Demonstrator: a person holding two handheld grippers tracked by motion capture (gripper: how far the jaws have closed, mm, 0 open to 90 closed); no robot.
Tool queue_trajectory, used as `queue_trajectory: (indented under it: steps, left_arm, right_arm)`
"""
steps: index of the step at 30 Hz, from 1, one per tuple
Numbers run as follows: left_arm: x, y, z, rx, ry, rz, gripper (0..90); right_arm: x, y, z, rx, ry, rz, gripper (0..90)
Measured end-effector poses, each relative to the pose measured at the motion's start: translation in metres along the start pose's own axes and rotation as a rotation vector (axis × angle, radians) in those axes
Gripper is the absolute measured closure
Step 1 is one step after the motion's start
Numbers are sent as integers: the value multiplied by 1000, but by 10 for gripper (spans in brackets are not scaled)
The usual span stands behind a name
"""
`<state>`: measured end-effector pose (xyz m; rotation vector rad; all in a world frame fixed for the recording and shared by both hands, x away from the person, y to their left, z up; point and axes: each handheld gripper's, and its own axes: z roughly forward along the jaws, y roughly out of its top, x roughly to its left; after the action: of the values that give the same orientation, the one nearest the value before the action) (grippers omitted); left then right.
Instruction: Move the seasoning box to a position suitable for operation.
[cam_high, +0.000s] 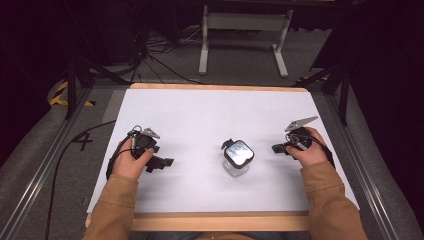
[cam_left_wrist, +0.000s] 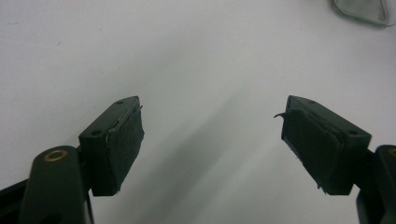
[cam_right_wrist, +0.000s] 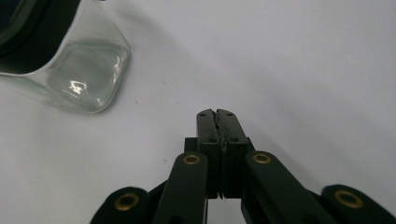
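We are holding the left gripper (cam_left_wrist: 212, 140) with its jaws standing wide apart, nothing between the pads, only bare white table surface (cam_left_wrist: 187, 60) under them. In the high view this left gripper (cam_high: 162, 162) is sitting at the left of the table, pointing toward the middle, our left hand (cam_high: 131, 159) wrapped around its body.

We are holding the right gripper (cam_right_wrist: 216, 114) with its jaws pressed fully together, pad against pad, gripping nothing. In the high view the right gripper (cam_high: 275, 148) is sitting at the right of the table, pointing inward, our right hand (cam_high: 310, 149) around it, its grey three-cornered plate raised above.

Between the two grippers, a small clear glass jar (cam_high: 236, 158) with a dark-rimmed lid is standing upright on the white sheet, nearer the right gripper but apart from both. In the right gripper view the glass jar (cam_right_wrist: 79, 74) is lying up and to the left of the closed tips, not touching them. In the left gripper view a corner of the glass jar (cam_left_wrist: 362, 10) is showing at the top right edge, well apart from the jaws.
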<state>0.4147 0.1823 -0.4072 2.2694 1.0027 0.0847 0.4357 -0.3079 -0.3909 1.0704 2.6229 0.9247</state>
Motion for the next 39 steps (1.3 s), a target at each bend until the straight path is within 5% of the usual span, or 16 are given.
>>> queue_trajectory:
  steps: [10,19,29,39]
  left_arm:
    - [-4,3,-3,-22,-13,20,212]
    - [-8,4,0,10,-20,50,212]
    - [-13,6,3,33,-34,75,212]
    - [-14,7,6,44,-37,90,213]
  right_arm:
    - [8,3,-2,-97,109,-110,900]
    - [24,8,18,-146,223,-194,897]
    - [35,11,32,-121,253,-227,894]
    - [38,11,37,-93,230,-234,895]
